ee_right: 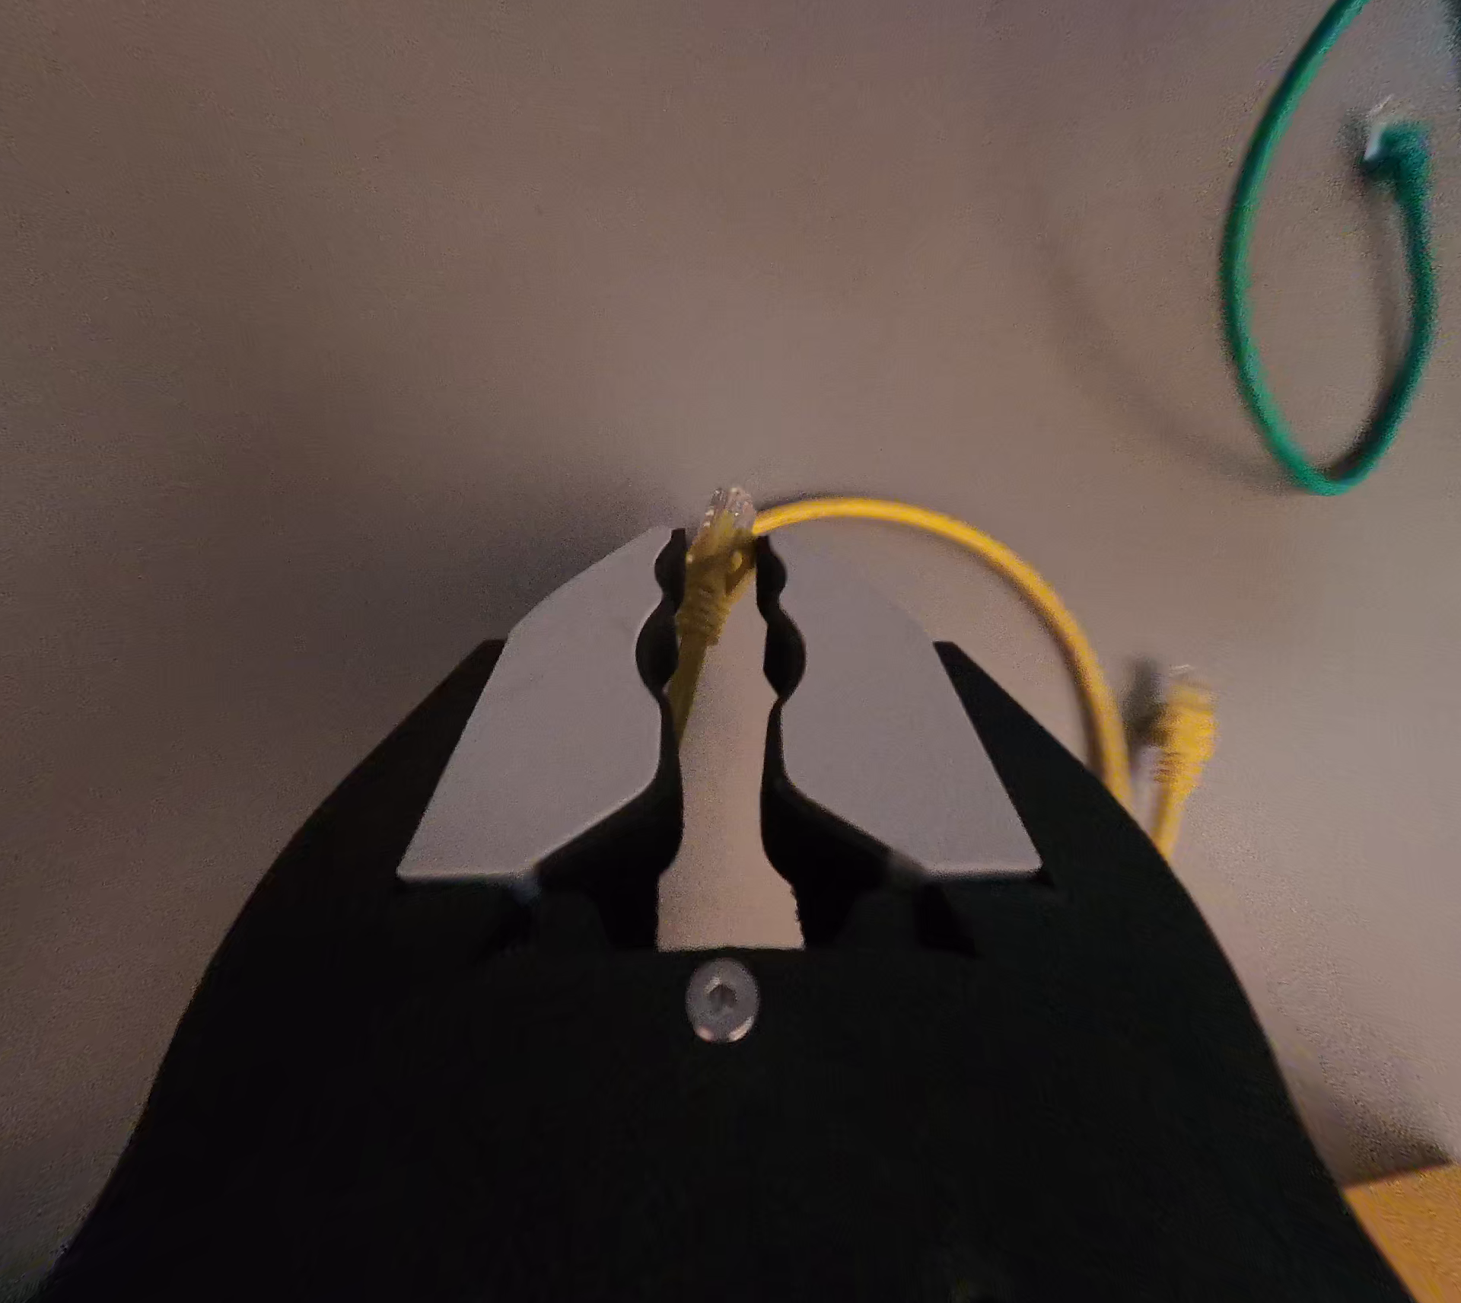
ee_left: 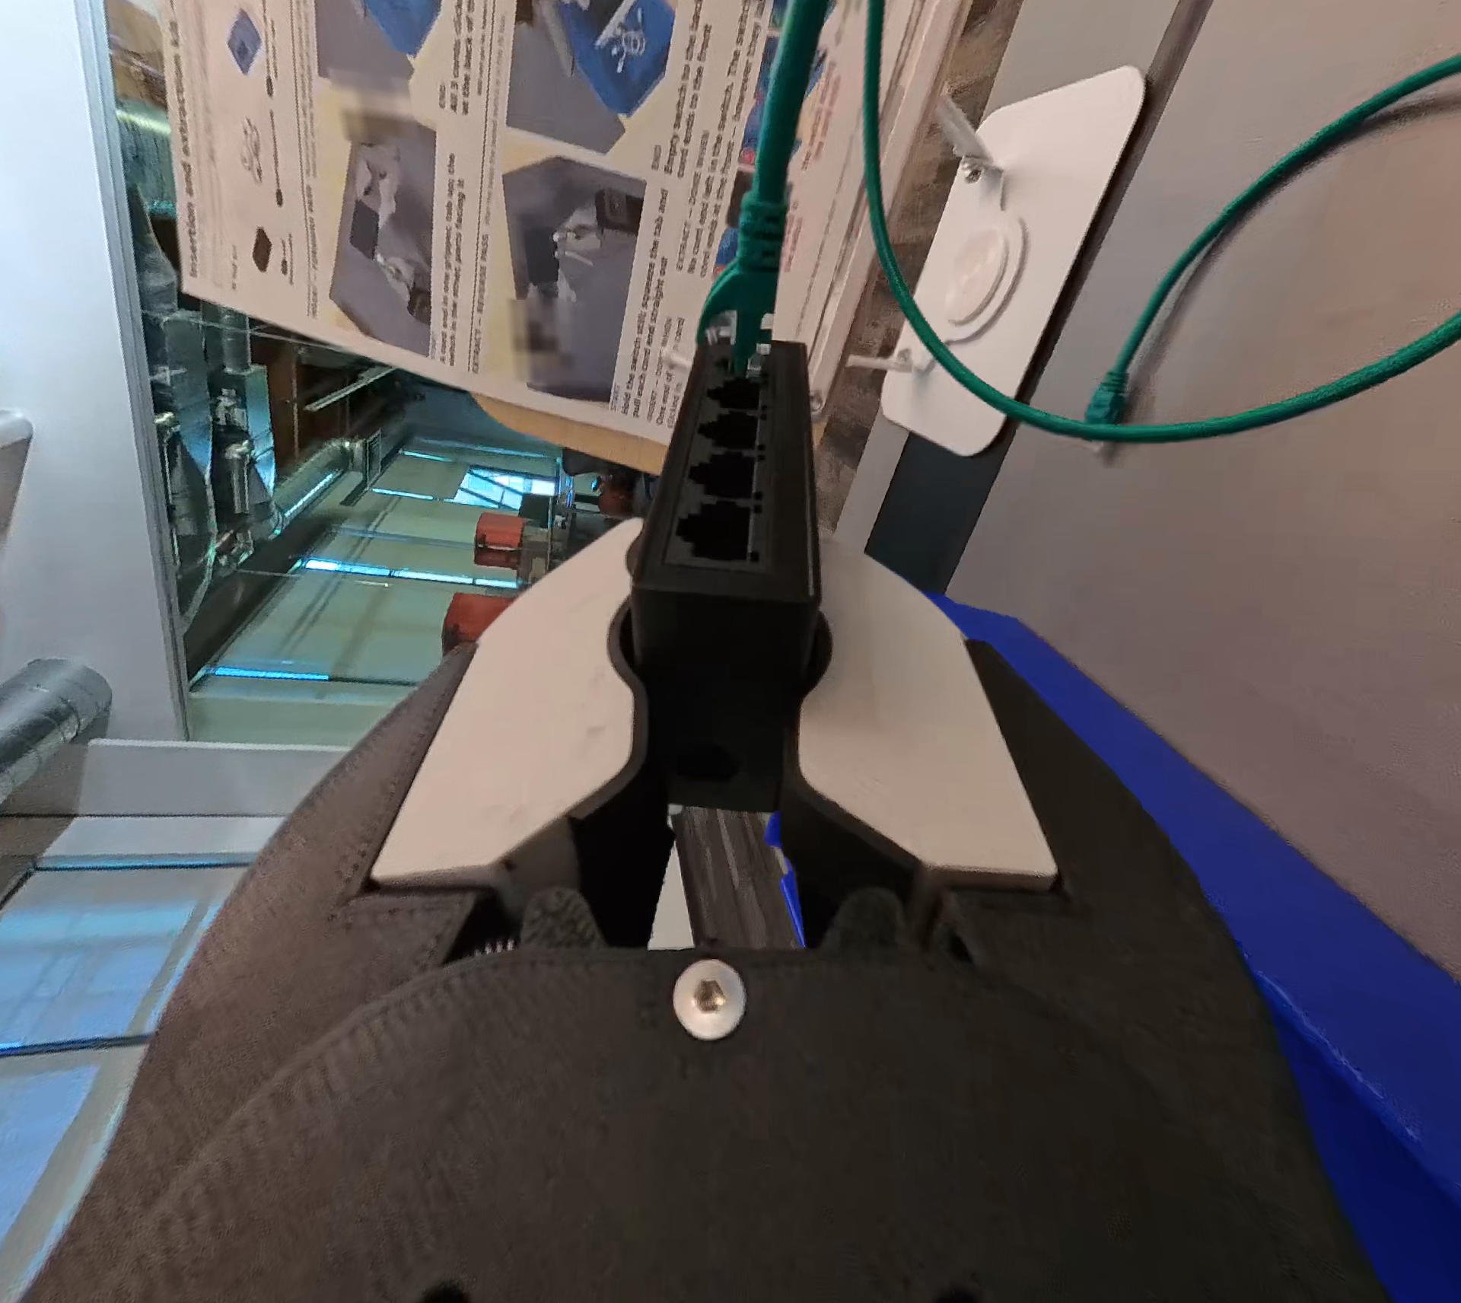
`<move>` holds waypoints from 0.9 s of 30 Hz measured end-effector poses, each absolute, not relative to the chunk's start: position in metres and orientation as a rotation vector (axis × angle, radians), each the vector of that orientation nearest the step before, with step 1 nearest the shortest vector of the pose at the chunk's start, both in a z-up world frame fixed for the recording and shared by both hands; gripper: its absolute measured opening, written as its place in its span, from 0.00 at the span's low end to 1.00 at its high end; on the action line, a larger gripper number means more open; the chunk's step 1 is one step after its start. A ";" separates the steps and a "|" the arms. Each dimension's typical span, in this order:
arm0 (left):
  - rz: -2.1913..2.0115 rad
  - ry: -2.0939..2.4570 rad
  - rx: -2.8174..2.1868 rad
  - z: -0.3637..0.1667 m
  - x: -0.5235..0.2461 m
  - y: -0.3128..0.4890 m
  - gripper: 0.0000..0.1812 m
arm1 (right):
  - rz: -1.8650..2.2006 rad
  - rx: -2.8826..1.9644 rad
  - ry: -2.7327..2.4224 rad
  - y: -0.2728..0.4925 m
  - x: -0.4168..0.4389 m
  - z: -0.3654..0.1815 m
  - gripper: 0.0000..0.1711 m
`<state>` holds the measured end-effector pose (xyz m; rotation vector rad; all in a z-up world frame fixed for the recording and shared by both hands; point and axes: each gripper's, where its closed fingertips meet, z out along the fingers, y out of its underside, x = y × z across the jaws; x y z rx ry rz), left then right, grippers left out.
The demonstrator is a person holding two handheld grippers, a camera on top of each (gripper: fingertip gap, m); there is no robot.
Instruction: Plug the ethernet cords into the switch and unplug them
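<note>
The left claw (ee_left: 723, 601) is clamped on one black switch (ee_left: 727, 553), its two pale fingers (ee_left: 545, 696) pressing the box from either side, so the switch is lifted off the grey bench (ee_left: 1265, 474) and stands on end in the left wrist view. Its port face shows a single row of sockets; four are plainly empty, and the far one at the top carries the plug of one green ethernet cord (ee_left: 763, 237). That cord rises out of the frame, and a green strand loops back down across the bench to a loose green plug (ee_left: 1111, 391) lying apart from the switch. One printed instruction sheet (ee_left: 443, 118) stands behind, one white plate (ee_left: 1020, 253) lies beside it, and one blue bin (ee_left: 1304, 870) sits along the right.

In the right wrist view, the right claw (ee_right: 719, 545) is closed on the plug of one yellow ethernet cord (ee_right: 988, 553), the clear tip poking out just past the fingertips. The yellow cord arcs right to its second plug (ee_right: 1178, 735), resting on the bench. A green cord loop (ee_right: 1265, 316) lies well apart at upper right, blurred.
</note>
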<state>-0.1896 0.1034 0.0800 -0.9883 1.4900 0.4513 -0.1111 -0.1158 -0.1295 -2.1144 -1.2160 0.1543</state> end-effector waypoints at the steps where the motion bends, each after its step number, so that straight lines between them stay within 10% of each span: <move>1: 0.447 1.499 -0.981 0.079 -0.187 0.100 0.17 | 0.183 -2.149 -1.179 -0.119 -0.111 -0.136 0.10; 17: 0.392 1.505 -0.910 0.088 -0.175 0.077 0.17 | 0.539 -2.424 -0.802 -0.148 -0.132 -0.158 0.06; 27: 0.356 1.449 -0.942 0.101 -0.192 0.085 0.17 | 1.464 -1.894 -0.391 -0.145 -0.154 0.003 0.07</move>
